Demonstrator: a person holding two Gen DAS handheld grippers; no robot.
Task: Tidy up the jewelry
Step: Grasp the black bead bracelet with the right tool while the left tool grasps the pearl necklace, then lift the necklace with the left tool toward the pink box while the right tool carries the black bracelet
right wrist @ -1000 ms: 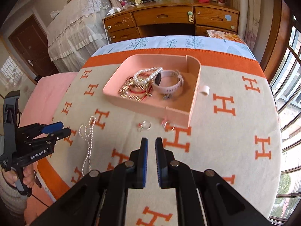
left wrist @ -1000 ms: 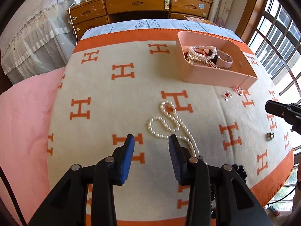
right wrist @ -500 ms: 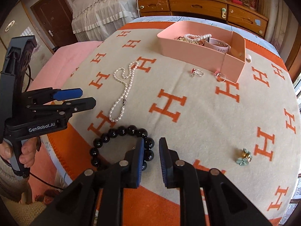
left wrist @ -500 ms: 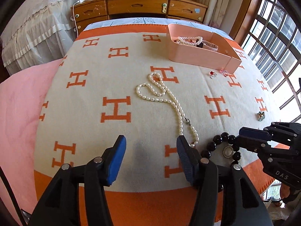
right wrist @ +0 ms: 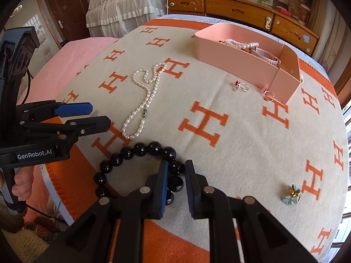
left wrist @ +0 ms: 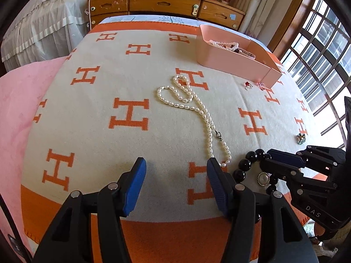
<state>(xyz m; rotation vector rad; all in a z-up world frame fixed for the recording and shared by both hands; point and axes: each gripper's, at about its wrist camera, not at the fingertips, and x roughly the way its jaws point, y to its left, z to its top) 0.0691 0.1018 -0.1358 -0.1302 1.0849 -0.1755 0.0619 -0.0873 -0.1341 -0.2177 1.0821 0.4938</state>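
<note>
A black bead bracelet (right wrist: 140, 151) lies near the blanket's front edge; it also shows in the left wrist view (left wrist: 245, 166). My right gripper (right wrist: 176, 175) has its jaws narrowly apart around the bracelet's beads, and I cannot tell if they grip. It shows in the left wrist view (left wrist: 276, 160) too. My left gripper (left wrist: 175, 171) is open and empty, just short of the white pearl necklace (left wrist: 193, 105), which also shows in the right wrist view (right wrist: 147, 96). The pink tray (right wrist: 237, 61) holds several jewelry pieces.
Two rings (right wrist: 240, 86) (right wrist: 268, 95) lie in front of the tray. A flower brooch (right wrist: 291, 195) lies at the right; it also shows in the left wrist view (left wrist: 301, 137). A wooden dresser (left wrist: 164, 4) stands behind the bed. Windows are at the right.
Both grippers have drawn back to the blanket's front edge. My right gripper has come down over the black bracelet and its jaws now straddle the beads.
</note>
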